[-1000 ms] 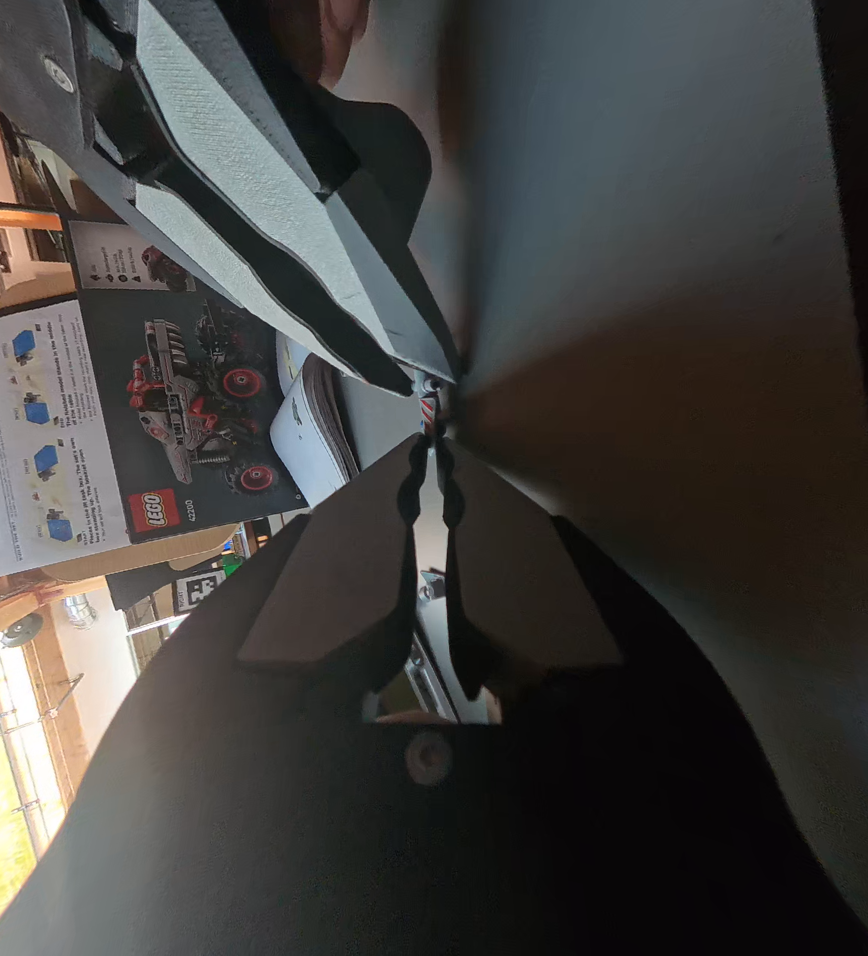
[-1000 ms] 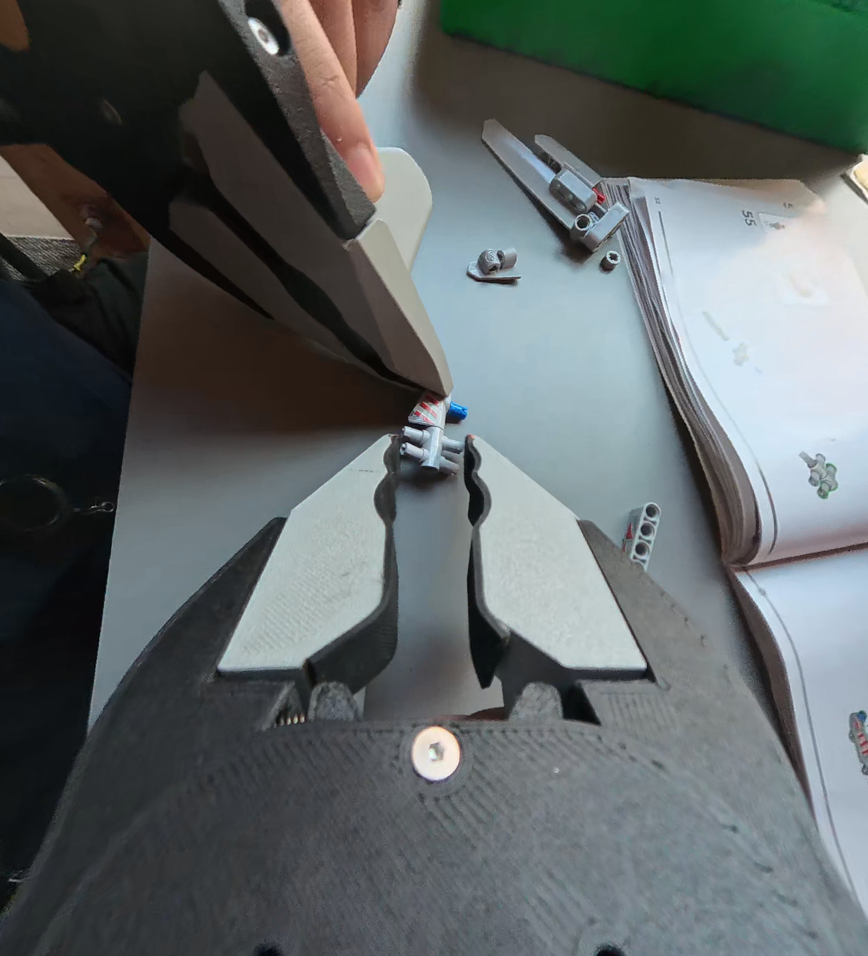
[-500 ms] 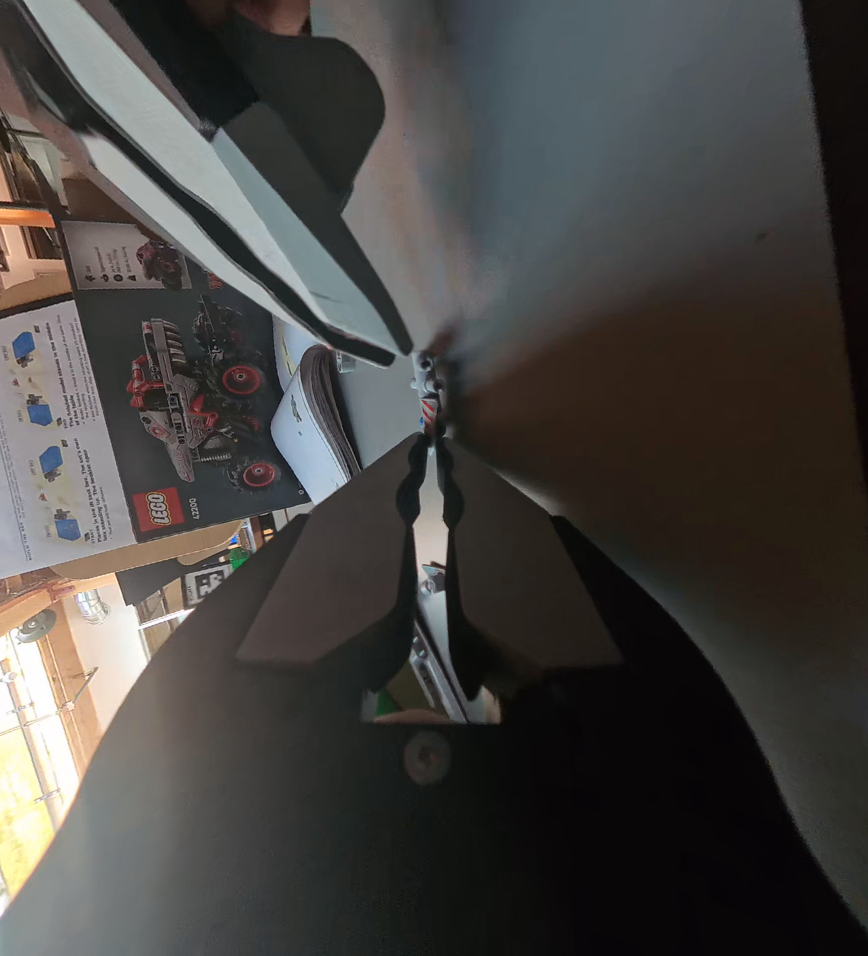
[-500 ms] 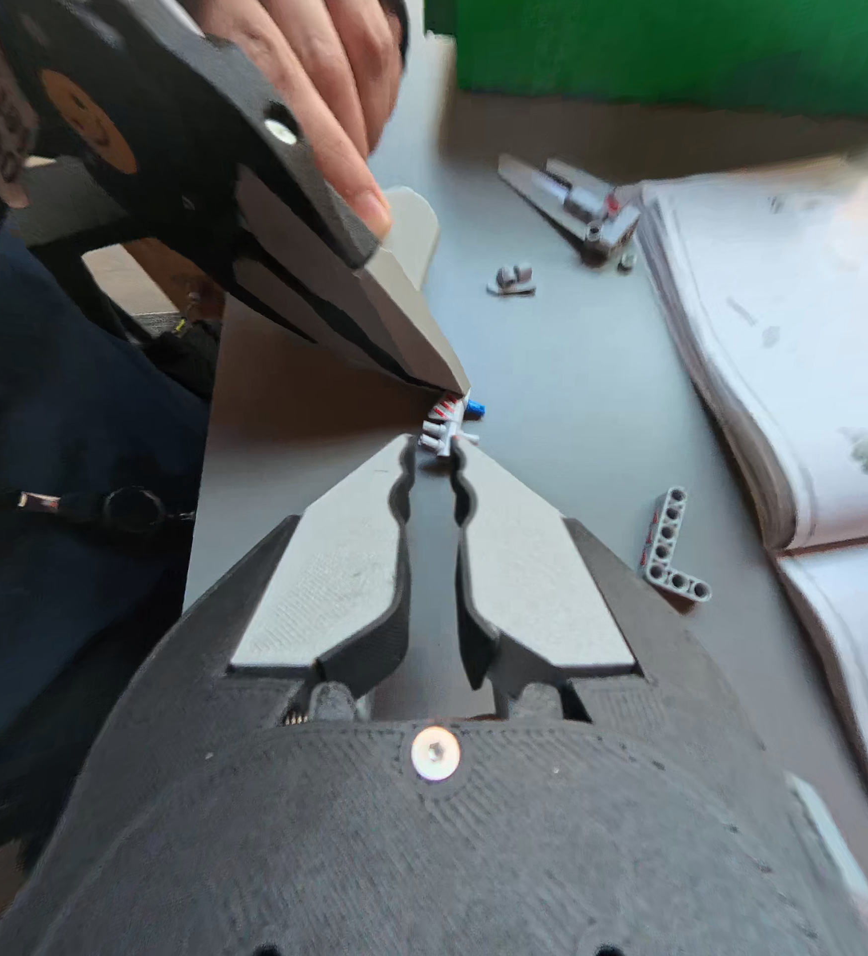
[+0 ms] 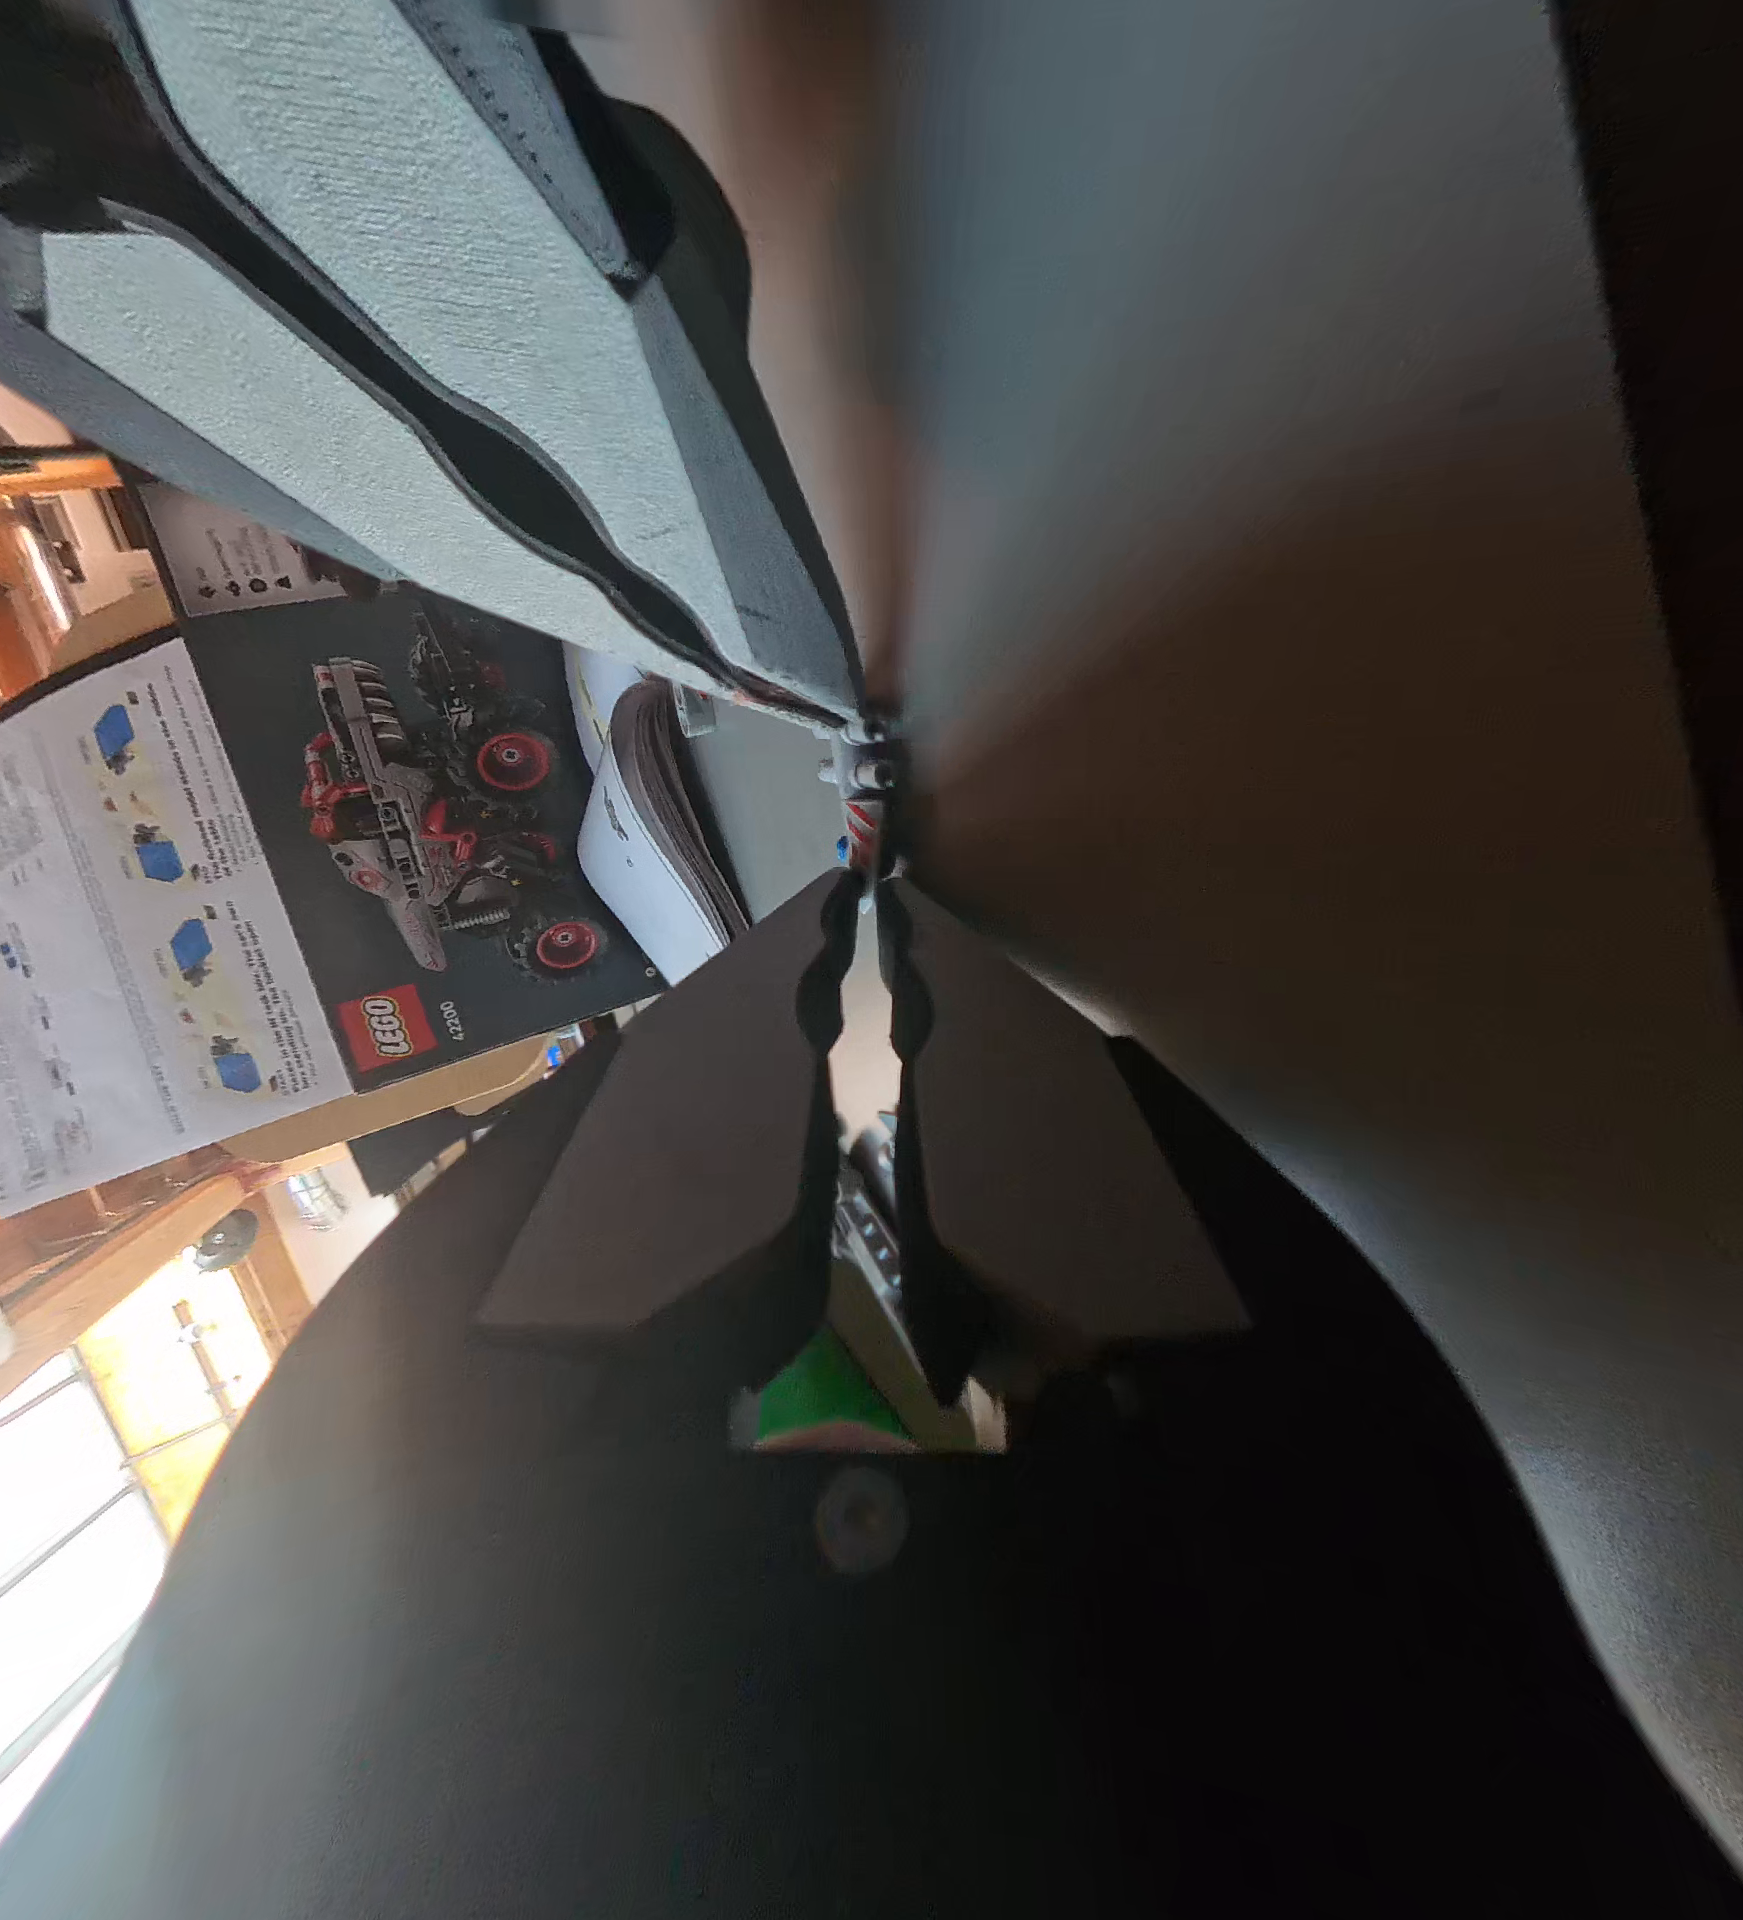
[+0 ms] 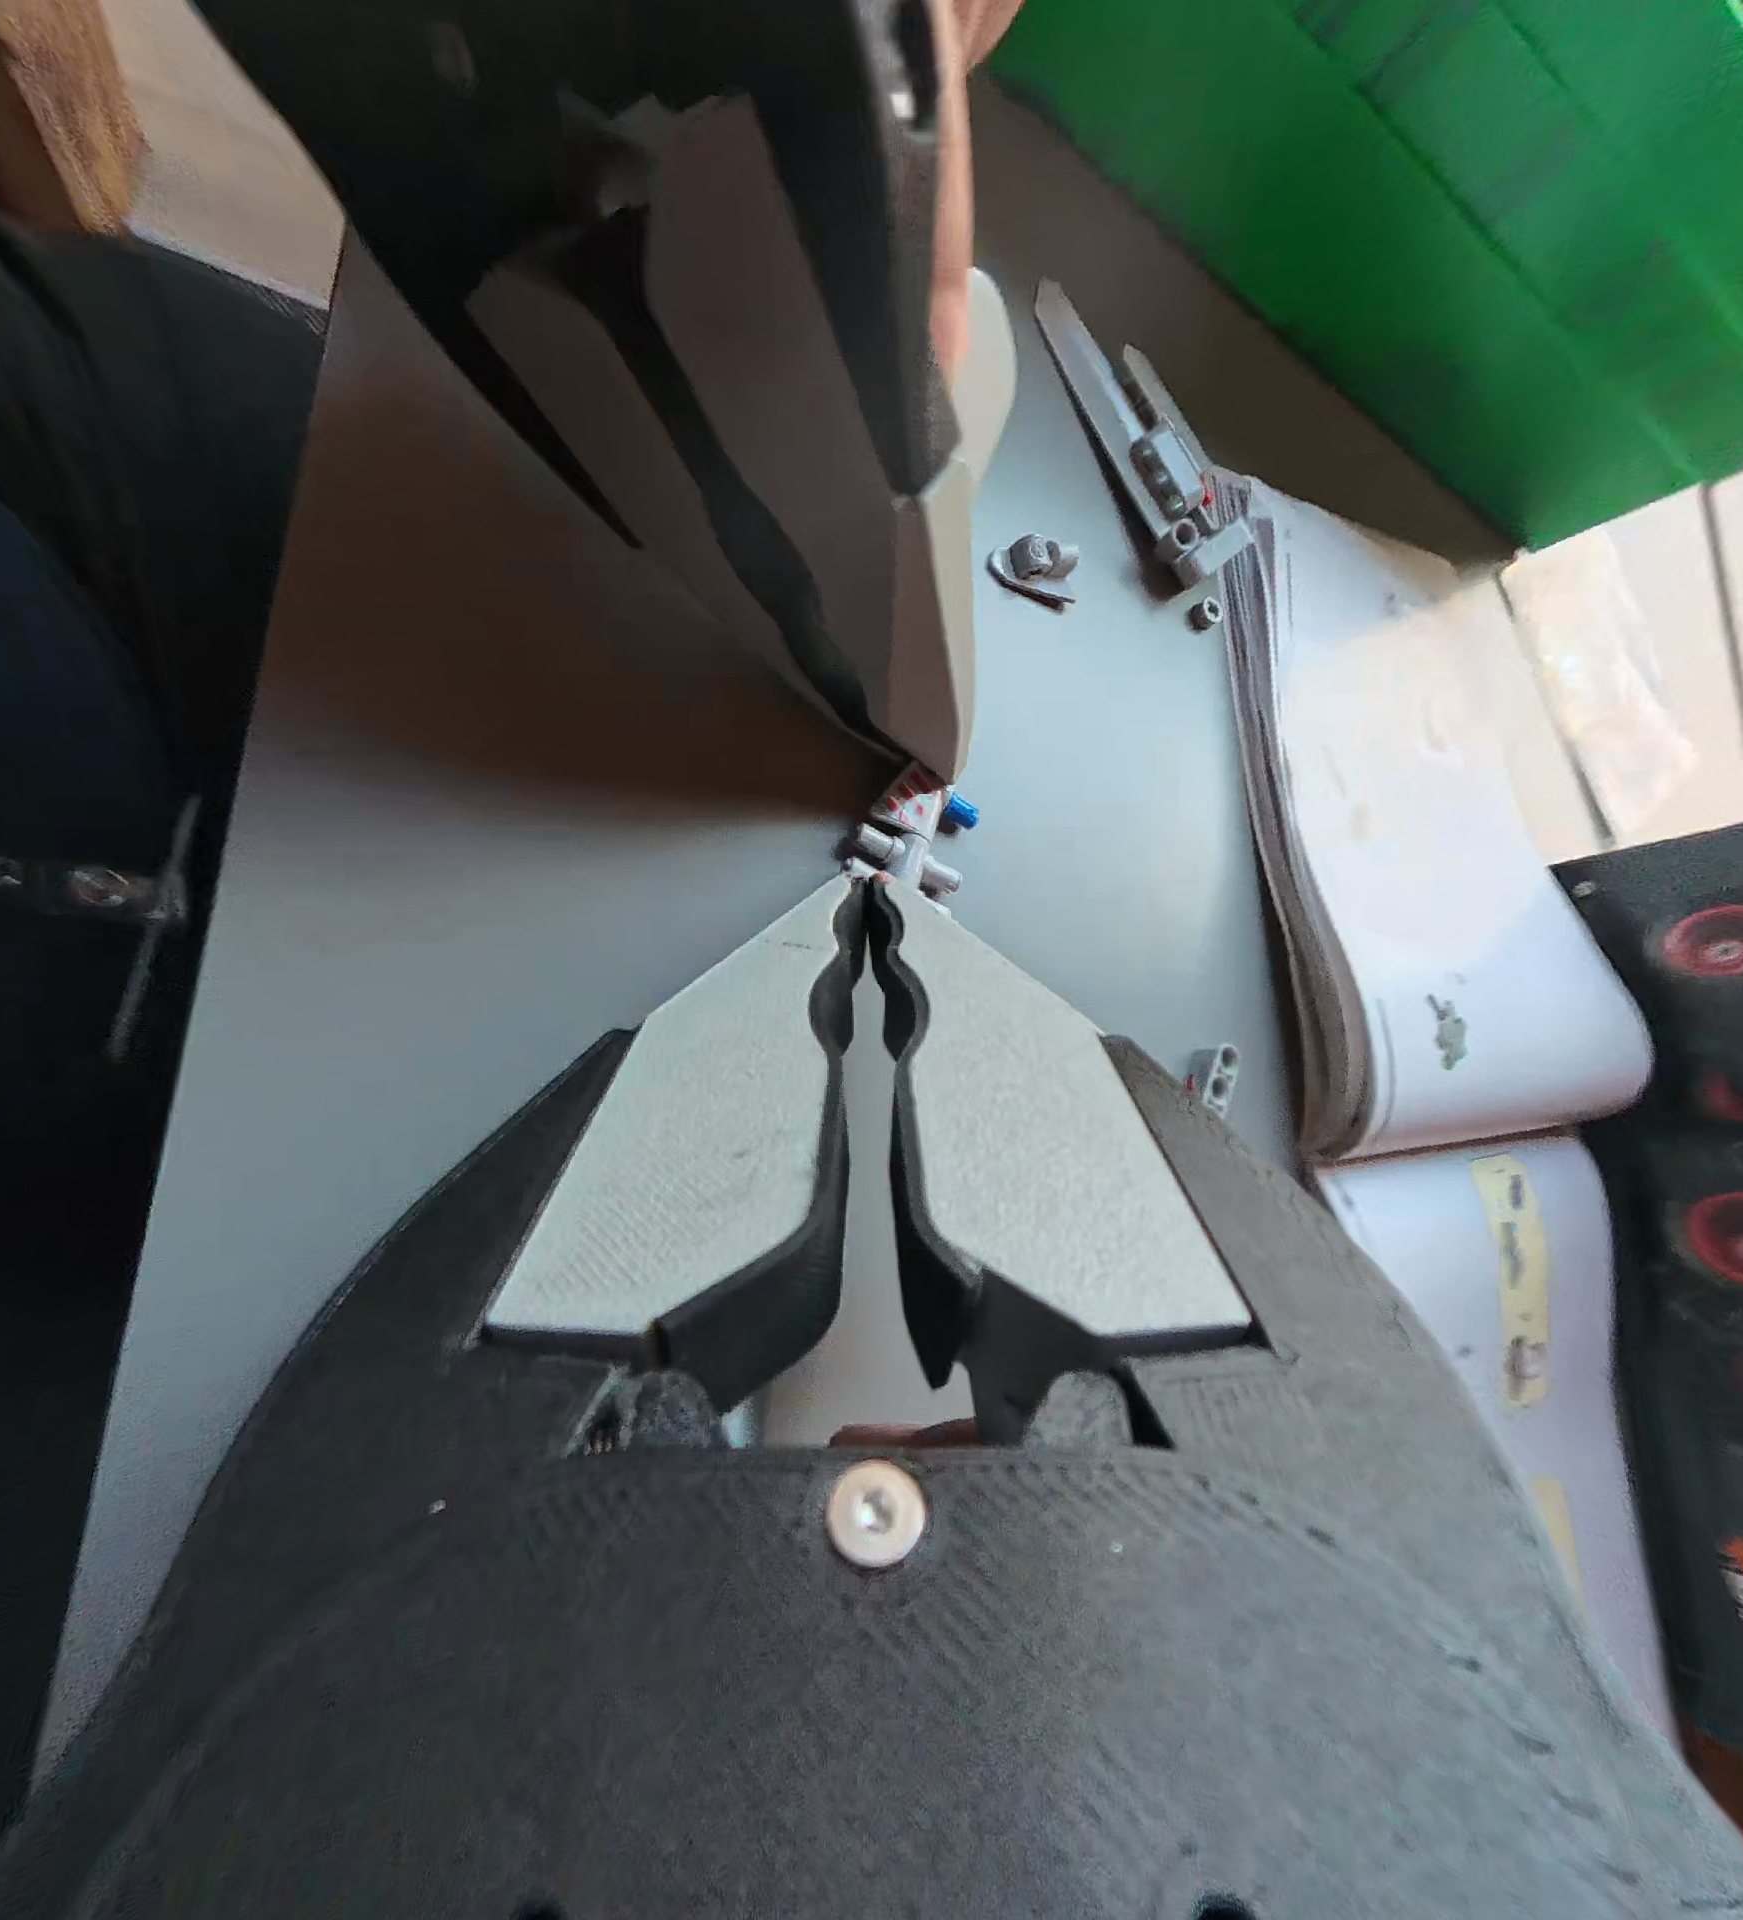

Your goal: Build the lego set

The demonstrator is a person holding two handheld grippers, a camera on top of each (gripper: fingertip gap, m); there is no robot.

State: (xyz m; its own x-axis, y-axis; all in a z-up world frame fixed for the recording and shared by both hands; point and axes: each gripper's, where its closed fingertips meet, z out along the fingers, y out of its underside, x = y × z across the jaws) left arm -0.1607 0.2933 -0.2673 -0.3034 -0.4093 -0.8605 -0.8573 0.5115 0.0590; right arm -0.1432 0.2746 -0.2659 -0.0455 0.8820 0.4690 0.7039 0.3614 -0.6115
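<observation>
A small grey Lego assembly [image 6: 903, 836] with a red-and-white striped part and a blue pin is held just above the grey table [image 6: 493, 935]. My left gripper [image 6: 924, 764] comes in from the top of the right wrist view, shut on the striped end. My right gripper [image 6: 867, 894] is shut, its tips pinching the assembly's grey pins from below. In the left wrist view the assembly [image 5: 862, 810] sits between my left gripper [image 5: 865, 883] and the right gripper [image 5: 846, 717], which reaches in from the upper left.
An open instruction booklet [image 6: 1418, 935] lies to the right, with a green box [image 6: 1469, 208] behind it. A long grey sub-build [image 6: 1158, 468], a small grey part [image 6: 1033, 561] and a grey angled beam [image 6: 1215, 1075] lie on the table. The Lego box [image 5: 410, 831] stands beyond.
My right gripper has closed from open to shut on the assembly's pins and tilted. My left gripper has kept its hold on the striped end.
</observation>
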